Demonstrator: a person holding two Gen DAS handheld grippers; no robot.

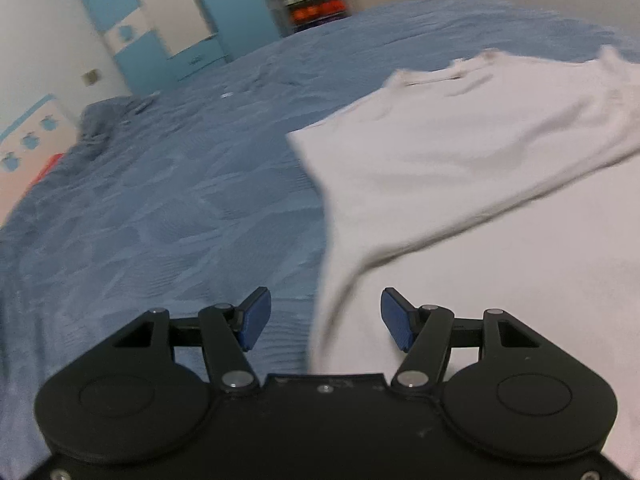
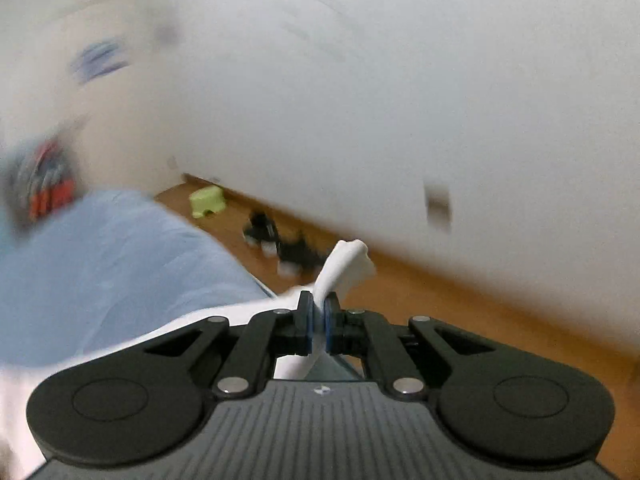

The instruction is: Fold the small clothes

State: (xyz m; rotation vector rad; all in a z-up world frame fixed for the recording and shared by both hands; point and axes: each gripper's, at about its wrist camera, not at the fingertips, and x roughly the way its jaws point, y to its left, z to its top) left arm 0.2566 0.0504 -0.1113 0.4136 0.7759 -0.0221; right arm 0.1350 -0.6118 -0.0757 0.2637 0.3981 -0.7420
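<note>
A white T-shirt (image 1: 472,168) lies spread on the blue bedspread (image 1: 172,208), filling the right half of the left wrist view, its neckline at the far end. My left gripper (image 1: 325,316) hovers open over the shirt's near left edge, nothing between its blue pads (image 1: 253,318). In the right wrist view my right gripper (image 2: 319,320) is shut on a bunched corner of the white T-shirt (image 2: 344,262), which sticks up past the fingertips. More white cloth trails down to the left below that gripper. This view is blurred.
Blue-and-white wardrobes (image 1: 168,16) and a shelf with coloured items (image 1: 312,0) stand beyond the bed. To the right of the bed are a wooden floor (image 2: 460,300), a green stool (image 2: 206,200), dark shoes (image 2: 280,248) and a white wall (image 2: 360,100).
</note>
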